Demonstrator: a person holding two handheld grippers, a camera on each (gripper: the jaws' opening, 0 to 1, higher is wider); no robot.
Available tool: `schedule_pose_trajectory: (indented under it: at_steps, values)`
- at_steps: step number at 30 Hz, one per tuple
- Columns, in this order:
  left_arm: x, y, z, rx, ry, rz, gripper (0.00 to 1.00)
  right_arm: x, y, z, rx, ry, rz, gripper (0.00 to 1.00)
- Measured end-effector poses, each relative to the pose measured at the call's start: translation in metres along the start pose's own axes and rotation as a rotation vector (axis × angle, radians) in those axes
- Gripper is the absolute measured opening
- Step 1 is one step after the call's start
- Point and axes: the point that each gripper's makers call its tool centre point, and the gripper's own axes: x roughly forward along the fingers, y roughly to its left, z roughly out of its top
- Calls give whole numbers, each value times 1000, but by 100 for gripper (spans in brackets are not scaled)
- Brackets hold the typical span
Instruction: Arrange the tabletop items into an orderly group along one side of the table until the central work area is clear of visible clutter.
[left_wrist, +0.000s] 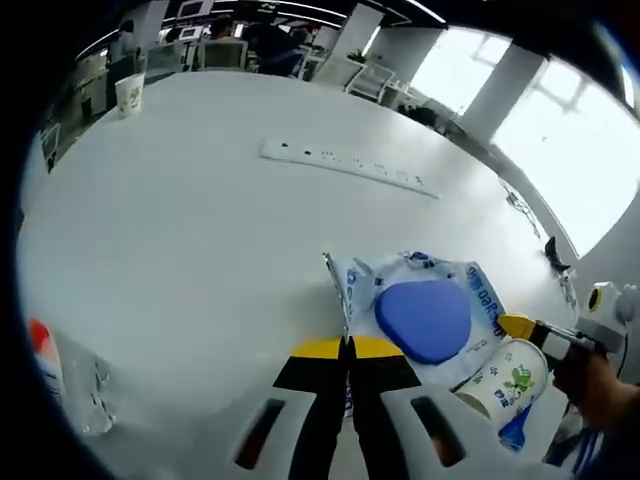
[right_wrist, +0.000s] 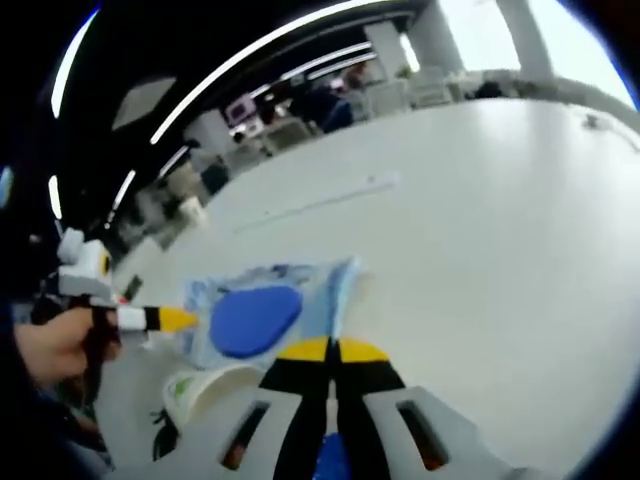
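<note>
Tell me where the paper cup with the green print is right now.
In the left gripper view, the paper cup with the green print lies tipped on its side at the lower right, touching the wet-wipes pack with the blue lid, just below the right gripper.

Each gripper had white slotted jaws, black toward yellow tips; the handle was white.

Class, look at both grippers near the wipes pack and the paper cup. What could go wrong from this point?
1. The left gripper is shut at the edge of the wipes pack; dragging it could tear or slip.
2. The paper cup lies tipped against the pack, so it may roll away.
3. The right gripper is close by; the two could collide.
</note>
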Motion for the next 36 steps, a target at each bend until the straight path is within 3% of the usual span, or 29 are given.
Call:
schedule_pose_trajectory:
  at_steps: [15,17,22,36]
  values:
    - [0,1,-4,-25,-7,11,0,4,-3,-5,32,-3,-6,0]
    - [0,2,-4,-66,-18,10,1,4,-3,-5,33,-4,-10,0]
    - [1,1,-4,-23,-14,18,1,4,-3,-6,24,-1,-13,0]
    - [1,1,-5,-24,-12,20,2,5,-3,-9,17,10,-9,0]
